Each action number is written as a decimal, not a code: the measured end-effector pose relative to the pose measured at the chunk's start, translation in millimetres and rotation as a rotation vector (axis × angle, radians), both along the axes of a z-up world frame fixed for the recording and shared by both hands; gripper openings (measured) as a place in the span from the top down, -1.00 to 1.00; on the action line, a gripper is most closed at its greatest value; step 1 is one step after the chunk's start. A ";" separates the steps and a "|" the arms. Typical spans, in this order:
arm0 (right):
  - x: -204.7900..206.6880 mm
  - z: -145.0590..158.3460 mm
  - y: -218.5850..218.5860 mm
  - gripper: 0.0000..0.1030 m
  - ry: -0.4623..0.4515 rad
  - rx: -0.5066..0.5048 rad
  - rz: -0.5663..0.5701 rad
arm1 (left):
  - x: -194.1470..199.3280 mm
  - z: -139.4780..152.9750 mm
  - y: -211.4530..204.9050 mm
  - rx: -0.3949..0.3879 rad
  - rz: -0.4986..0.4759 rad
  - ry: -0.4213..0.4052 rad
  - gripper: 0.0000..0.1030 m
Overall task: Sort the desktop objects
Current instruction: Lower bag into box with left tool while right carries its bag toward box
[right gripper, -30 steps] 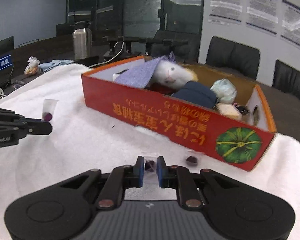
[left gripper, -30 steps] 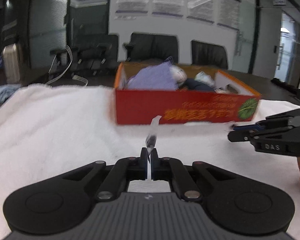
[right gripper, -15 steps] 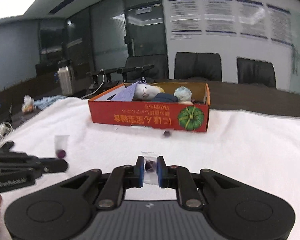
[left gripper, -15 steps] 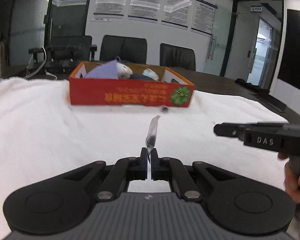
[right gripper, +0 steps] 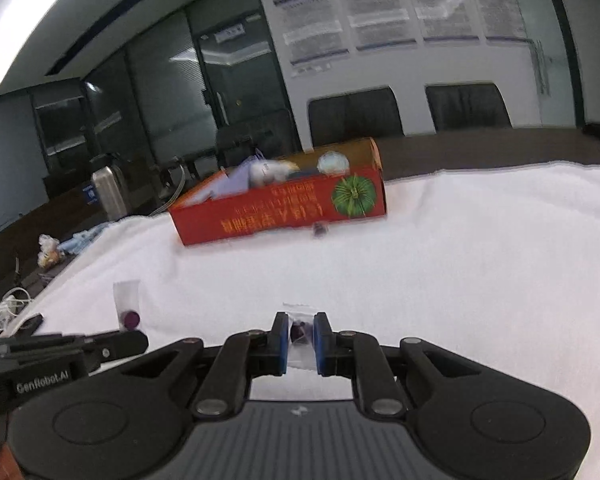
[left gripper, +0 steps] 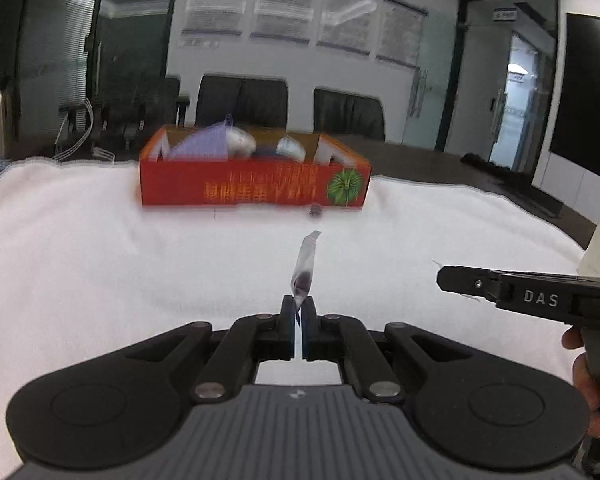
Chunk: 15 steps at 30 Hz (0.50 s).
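1. You were mid-carry: each tool held a small clear bag with a dark purple piece inside, well short of the red box [left gripper: 256, 184] on the white towel [left gripper: 100, 260].
2. Your left gripper [left gripper: 299, 312] was pinched tight on its bag [left gripper: 305, 270].
3. Your right gripper [right gripper: 302, 334] was clamped narrowly on its bag [right gripper: 300, 330].
4. Next (a judgement), you needed to reach the box; a third bag [right gripper: 320, 230] lay beside it.

Fluffy white cloth [left gripper: 100, 264], glossy cardboard box [left gripper: 256, 184], clear plastic bag [left gripper: 305, 268].
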State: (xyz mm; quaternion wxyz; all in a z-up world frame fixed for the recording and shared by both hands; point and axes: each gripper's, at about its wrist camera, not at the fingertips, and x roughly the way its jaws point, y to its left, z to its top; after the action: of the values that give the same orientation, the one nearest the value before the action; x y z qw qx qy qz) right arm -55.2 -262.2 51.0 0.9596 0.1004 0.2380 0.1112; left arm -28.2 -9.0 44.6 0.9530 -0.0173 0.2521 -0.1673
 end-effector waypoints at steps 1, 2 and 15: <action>1.3 8.0 -2.1 0.77 -0.024 -0.006 0.008 | 3.7 6.8 1.3 0.000 -0.005 -0.010 0.94; 2.7 15.5 -4.6 0.77 -0.044 -0.013 0.018 | 8.6 15.3 3.0 -0.002 -0.008 -0.020 0.94; 89.3 78.4 -27.8 0.77 -0.122 -0.051 0.046 | 145.9 78.7 9.2 -0.007 -0.007 -0.007 0.93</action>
State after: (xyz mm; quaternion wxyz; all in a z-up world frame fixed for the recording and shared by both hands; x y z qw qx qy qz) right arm 34.1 -290.1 129.5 0.9718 0.0634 0.1841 0.1330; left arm 117.6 0.2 123.3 0.9532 -0.0190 0.2484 -0.1715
